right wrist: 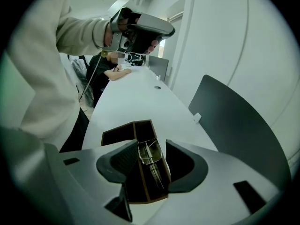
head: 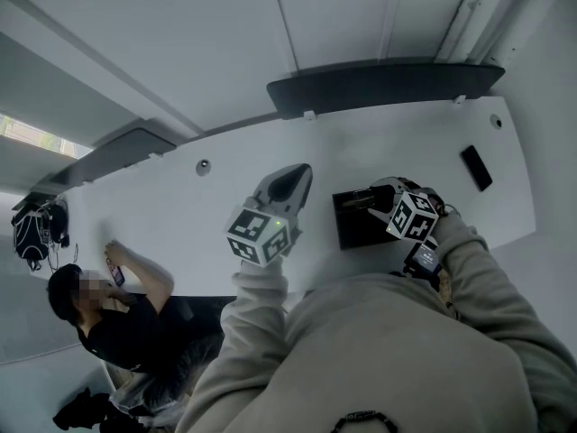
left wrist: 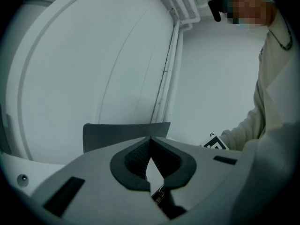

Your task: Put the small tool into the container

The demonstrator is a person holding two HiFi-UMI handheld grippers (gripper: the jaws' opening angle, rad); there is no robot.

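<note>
A white table (right wrist: 136,97) holds a dark, partitioned container (right wrist: 117,135), seen from the right gripper view at centre frame. The small tool (right wrist: 151,154), a thin piece of bright metal with a wire-like frame at its upper end and narrow prongs below, lies in the container's right-hand compartment. The right tongs (right wrist: 151,150) hang above it, spread wide and gripping nothing. The left tongs (left wrist: 150,142), in the lower middle of their own view, are pressed together at the tips and empty, pointing toward a grey panel (left wrist: 117,132) and a pale wall. The tool looks light, stiff and smooth, so it probably slips easily. The broader framed end seems the surest place to pinch it, across its width. What kind of tool it is cannot be made out. The tongs' body cuts off the container's near edge, and the dark compartments hide their depth. In the head view the right gripper covers the tool completely.
</note>
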